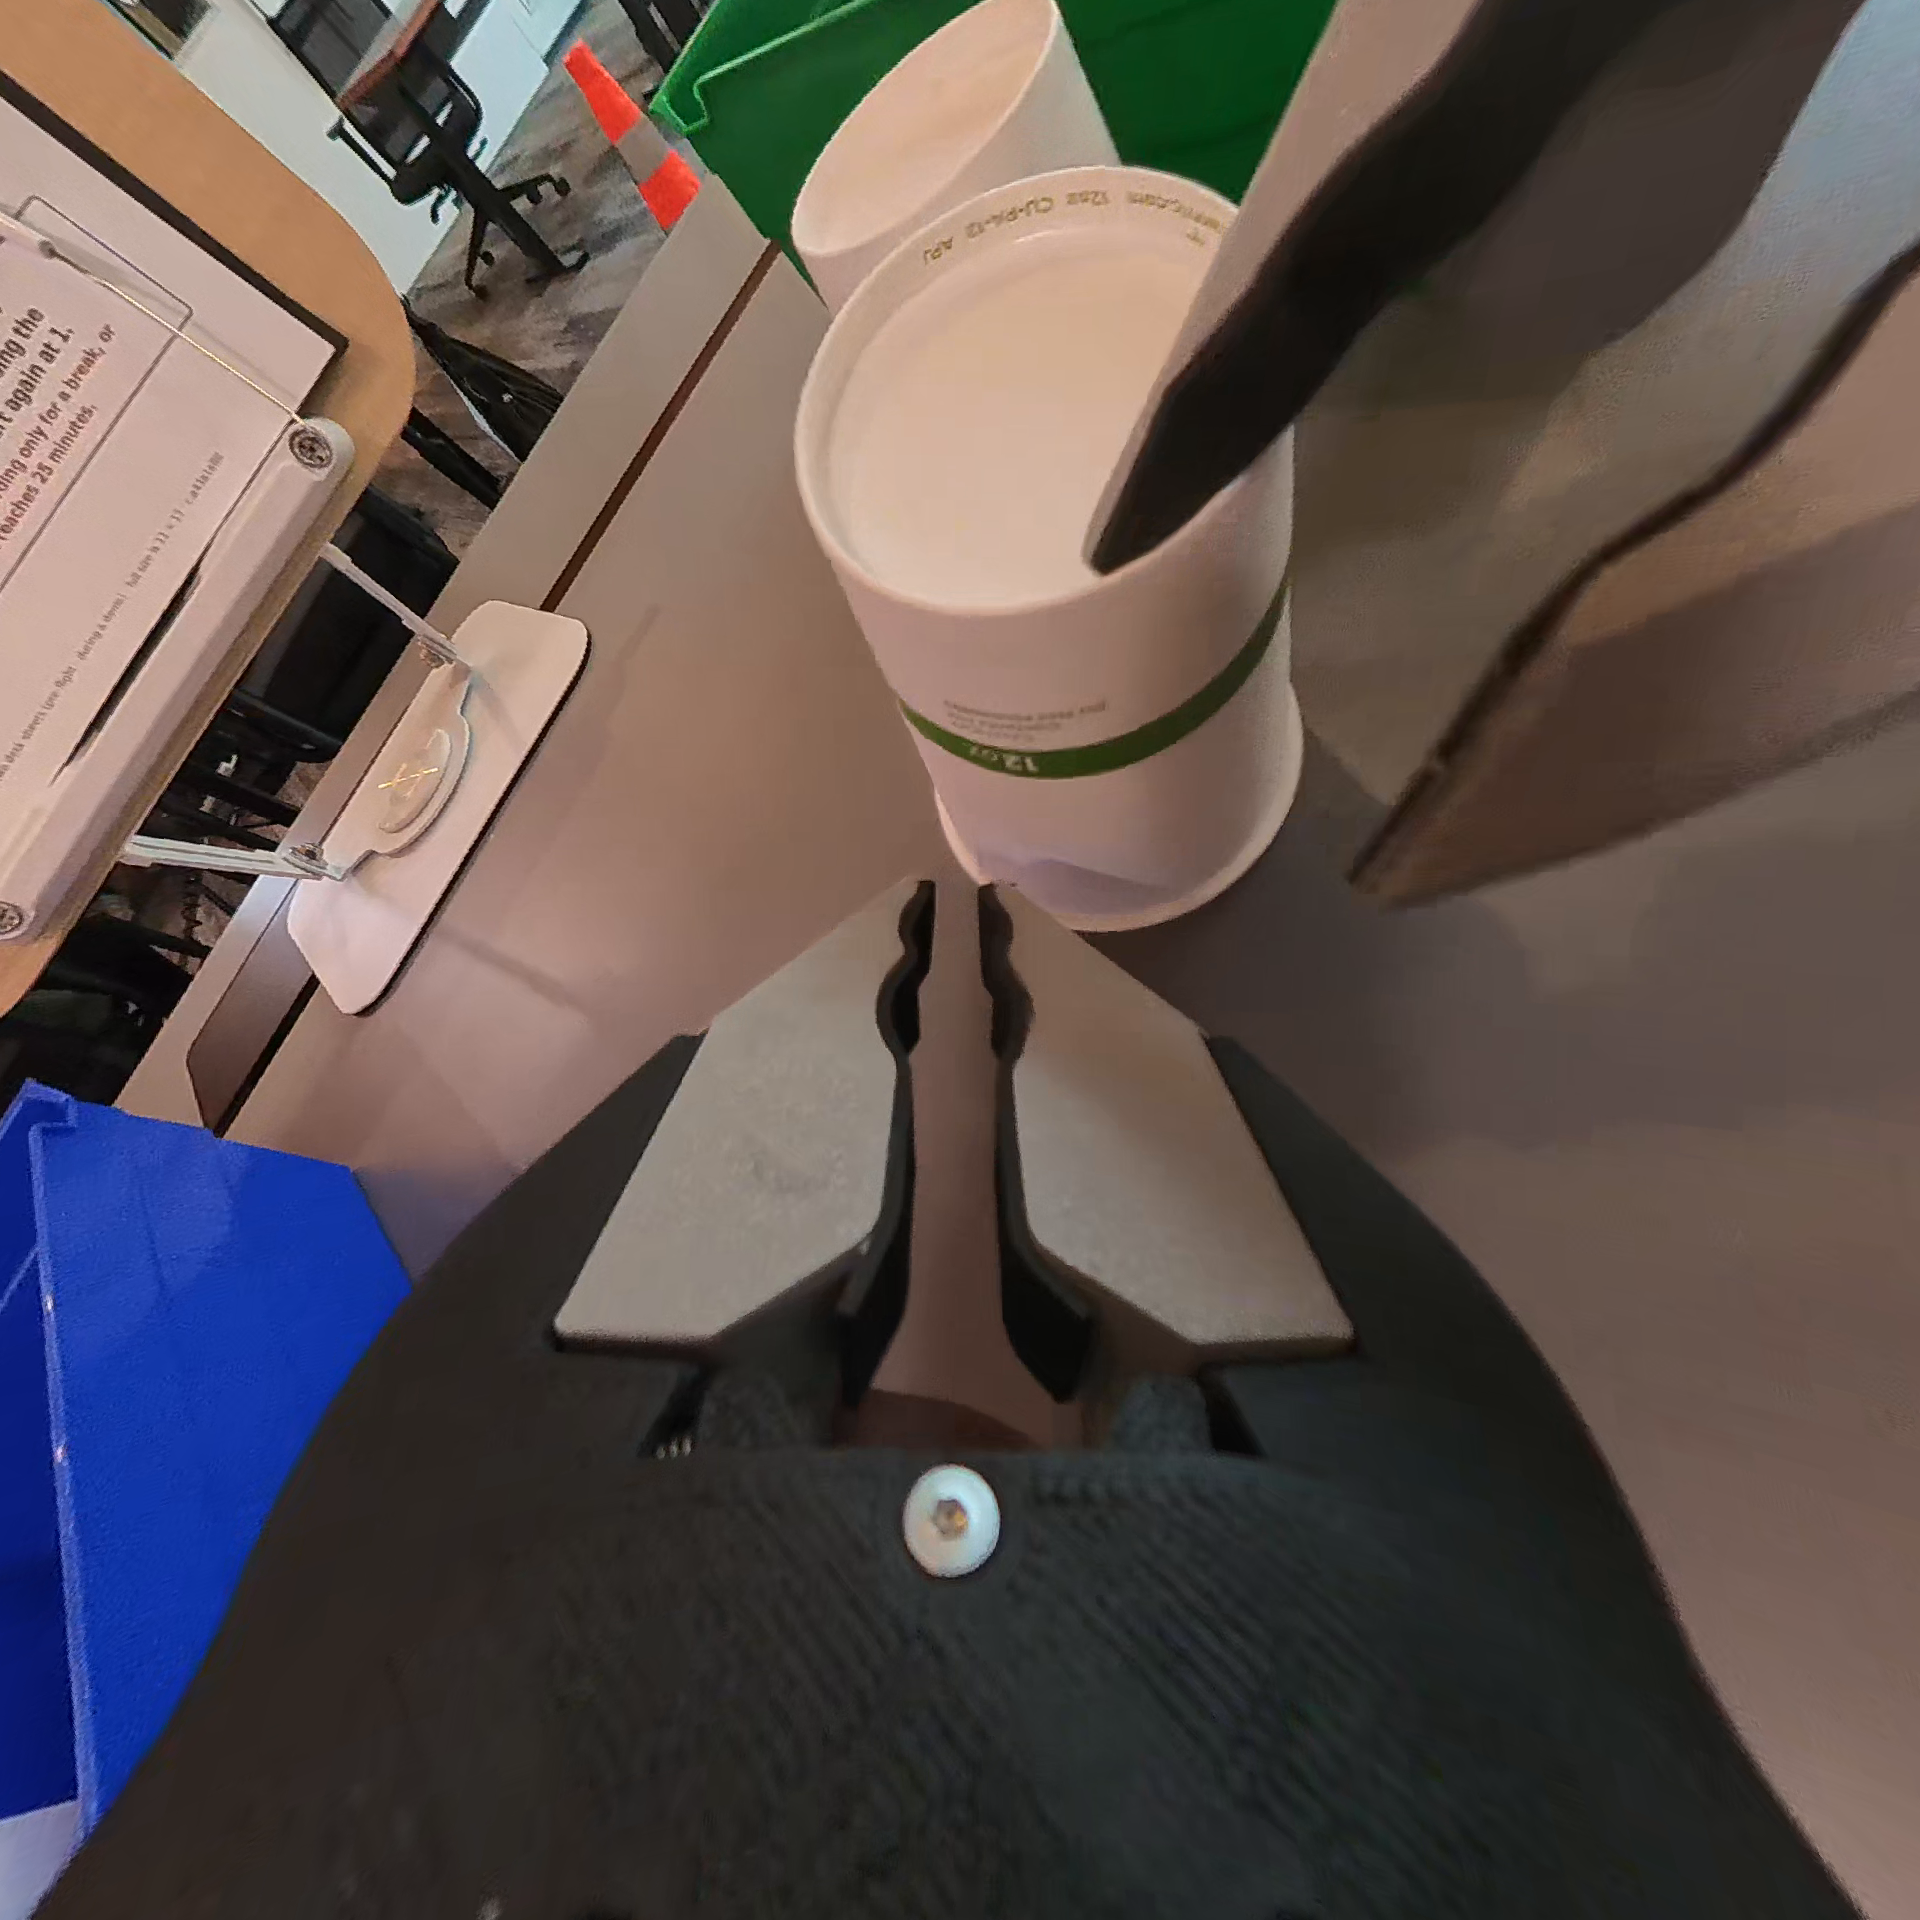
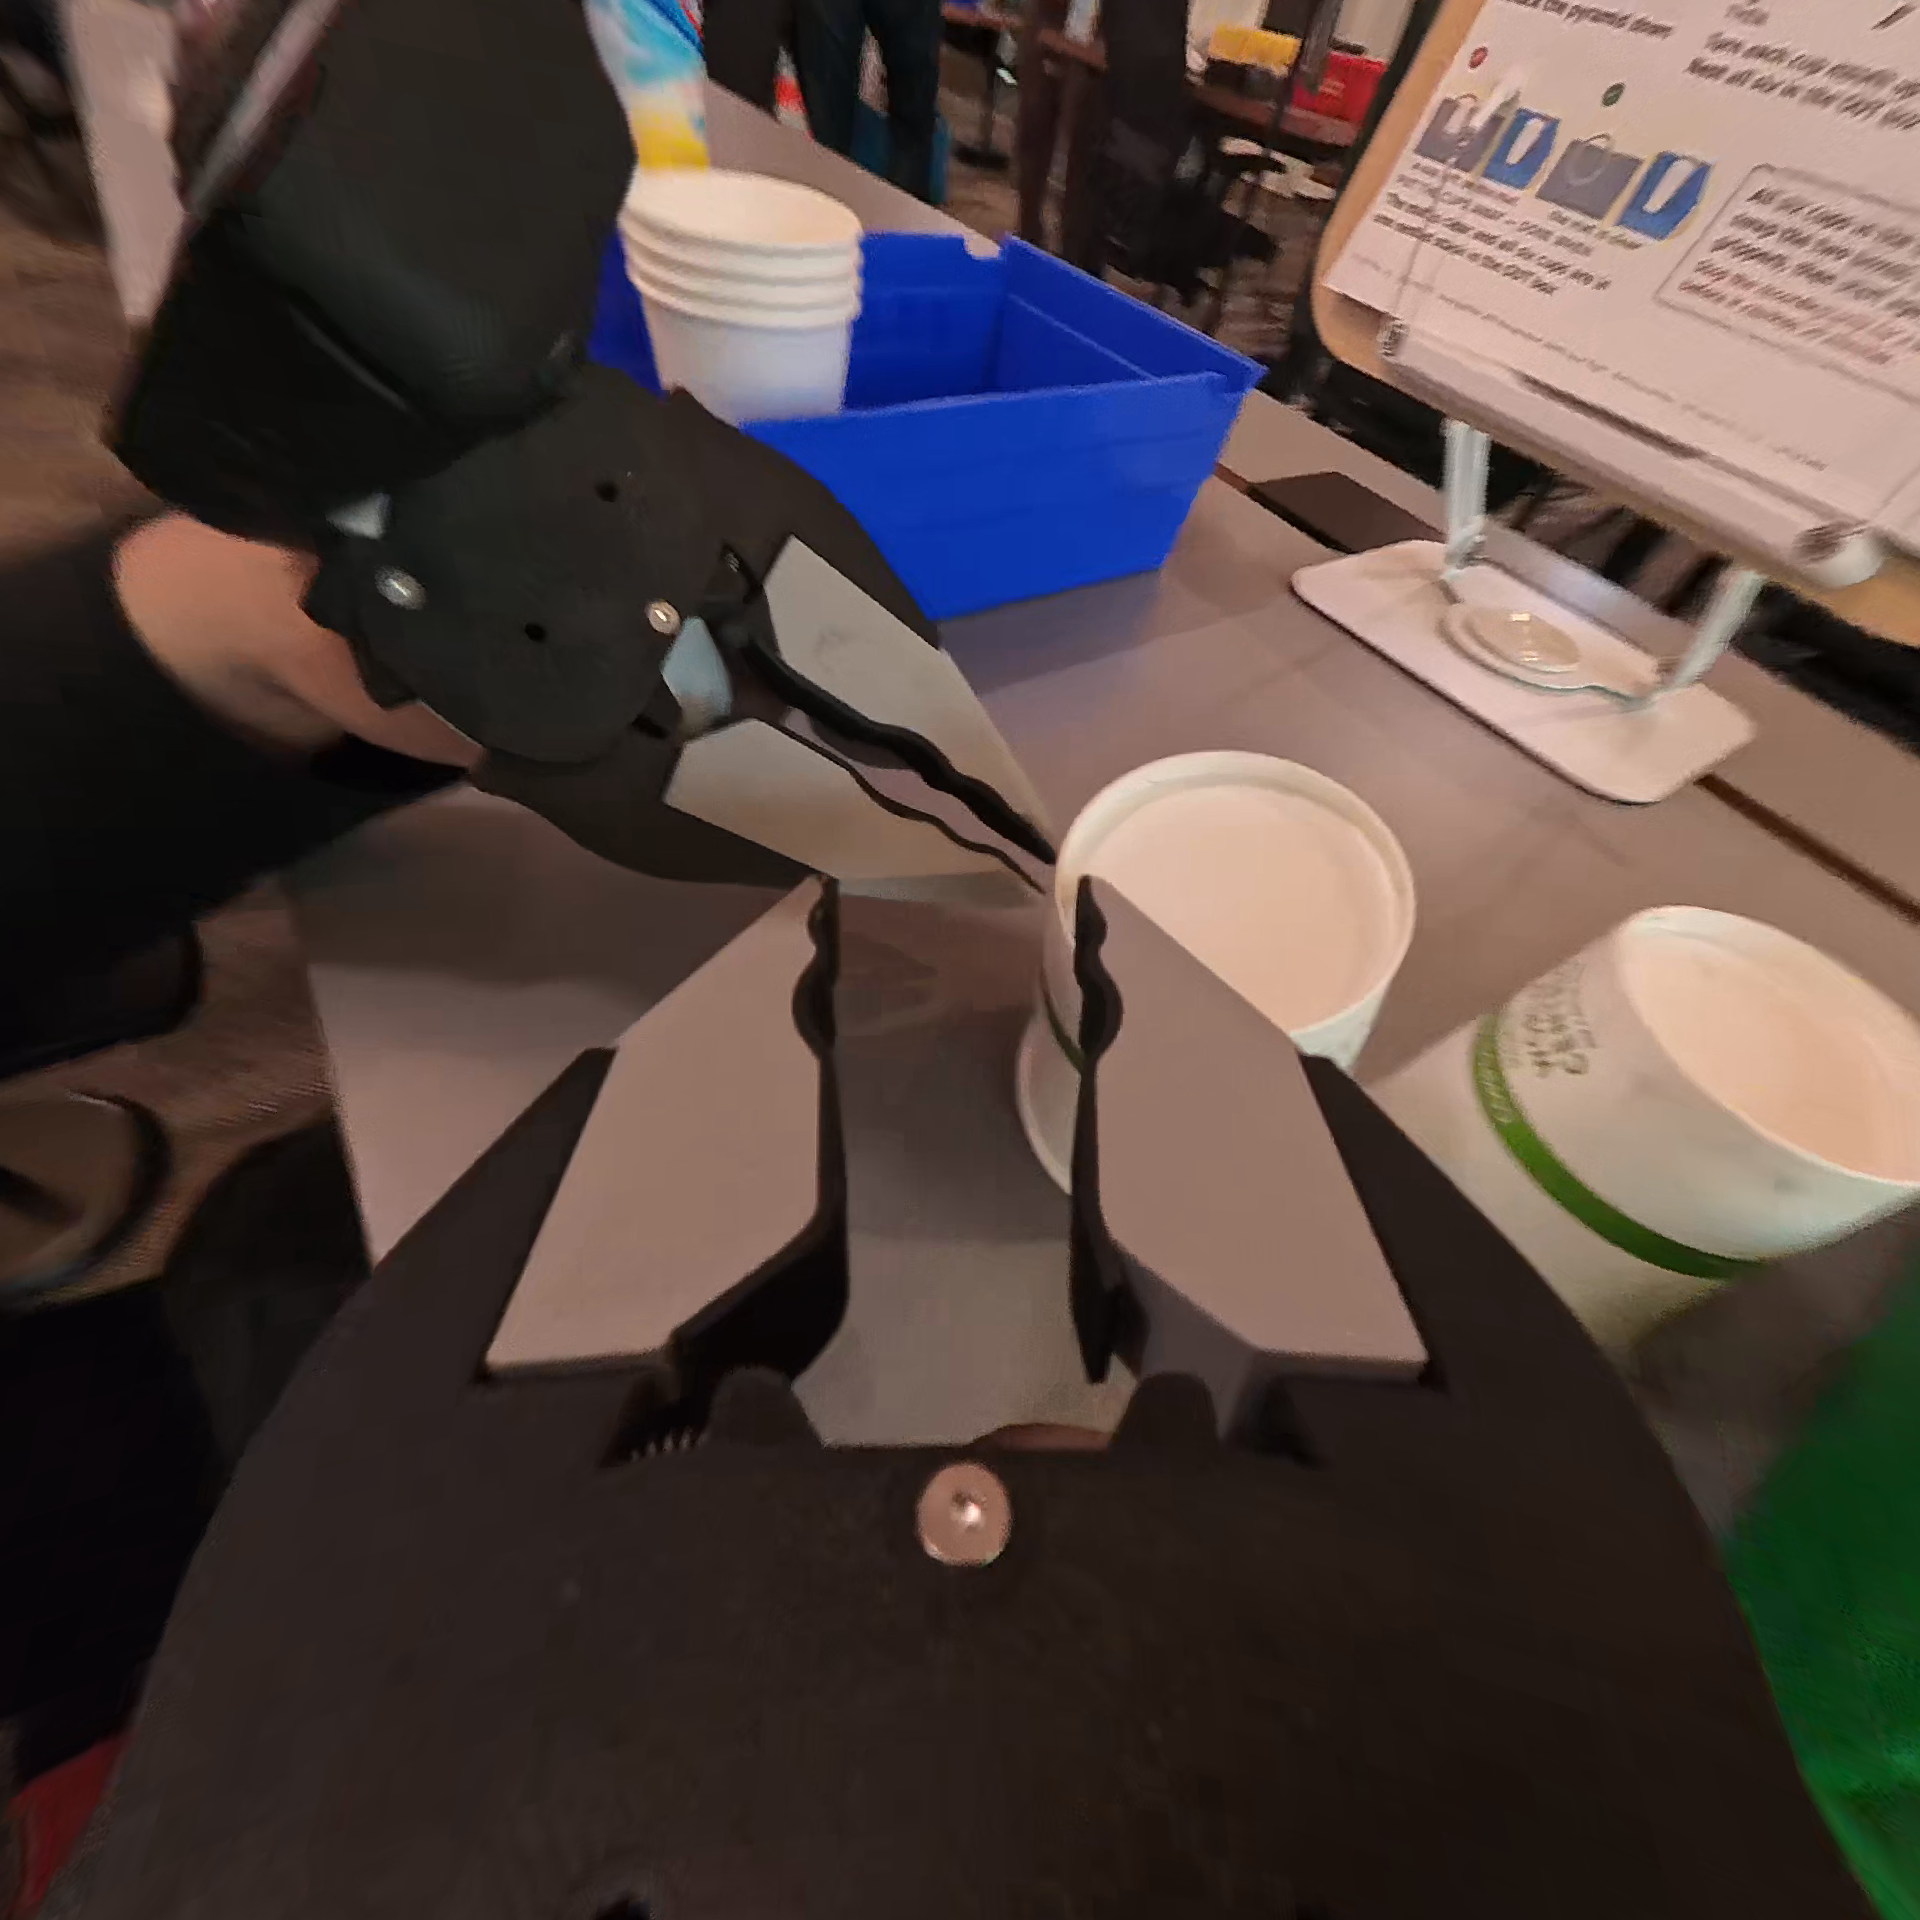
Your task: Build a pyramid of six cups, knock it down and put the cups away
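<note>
A white paper cup with a green band [image 1: 1049, 582] stands upside down on the grey table [image 1: 727, 831], just ahead of my left gripper [image 1: 956, 896], which is shut and empty with its tips by the cup's lower rim. A second upside-down cup [image 1: 956, 156] stands behind it. In the right wrist view my right gripper [image 2: 954, 894] is open and empty, and its right finger [image 2: 1195, 1091] lies against the left side of the nearer cup [image 2: 1247, 894]. The second cup [image 2: 1714, 1091] is to the right. The left gripper [image 2: 1039, 860] points at the nearer cup's top rim.
A blue bin [image 2: 1039, 447] at the back of the table holds a stack of several white cups [image 2: 743, 281]. A green bin [image 1: 1195, 83] stands beyond the cups. An instruction sheet on a white stand [image 2: 1538, 644] is nearby. A person's hand [image 2: 208, 634] holds the left gripper. There is about 7 cm between the tips of the two grippers.
</note>
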{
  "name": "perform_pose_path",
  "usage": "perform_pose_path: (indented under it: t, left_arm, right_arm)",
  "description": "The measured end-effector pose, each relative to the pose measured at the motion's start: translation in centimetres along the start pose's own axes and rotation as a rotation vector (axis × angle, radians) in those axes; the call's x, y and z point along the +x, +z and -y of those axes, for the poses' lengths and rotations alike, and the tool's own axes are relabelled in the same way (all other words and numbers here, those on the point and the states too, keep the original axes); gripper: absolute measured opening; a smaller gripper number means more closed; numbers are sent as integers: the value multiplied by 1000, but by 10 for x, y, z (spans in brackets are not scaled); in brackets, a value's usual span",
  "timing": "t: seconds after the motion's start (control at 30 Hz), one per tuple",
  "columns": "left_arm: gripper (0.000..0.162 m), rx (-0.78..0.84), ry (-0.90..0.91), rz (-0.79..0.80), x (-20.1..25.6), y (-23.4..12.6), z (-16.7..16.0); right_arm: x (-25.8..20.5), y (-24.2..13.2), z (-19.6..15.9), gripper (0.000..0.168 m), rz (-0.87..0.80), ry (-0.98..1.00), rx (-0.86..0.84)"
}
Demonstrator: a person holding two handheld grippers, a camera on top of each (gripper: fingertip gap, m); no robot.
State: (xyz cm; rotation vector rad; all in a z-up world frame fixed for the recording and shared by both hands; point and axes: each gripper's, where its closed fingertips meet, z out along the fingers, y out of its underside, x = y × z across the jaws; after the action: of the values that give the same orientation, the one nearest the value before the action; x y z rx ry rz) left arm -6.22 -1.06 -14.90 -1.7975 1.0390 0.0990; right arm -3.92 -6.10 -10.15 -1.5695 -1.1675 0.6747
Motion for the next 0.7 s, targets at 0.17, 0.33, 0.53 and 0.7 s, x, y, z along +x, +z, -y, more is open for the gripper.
perform_pose_path:
  t: [0.17,0.33,0.53,0.7]
  left_arm:
    - [7,-13,7,3,0,0,-1]
    - [8,-31,11,15,-4,0,-5]
    - [9,-27,-2,24,-11,-5,-6]
    - [9,-52,-2,-9,-5,-3,-10]
  right_arm:
    - [-1,-7,15,65,168,261,116]
    - [25,-29,24,67,122,300,187]
    - [32,-37,-28,0,98,176,-145]
    - [44,-12,-65,0,-32,106,-298]
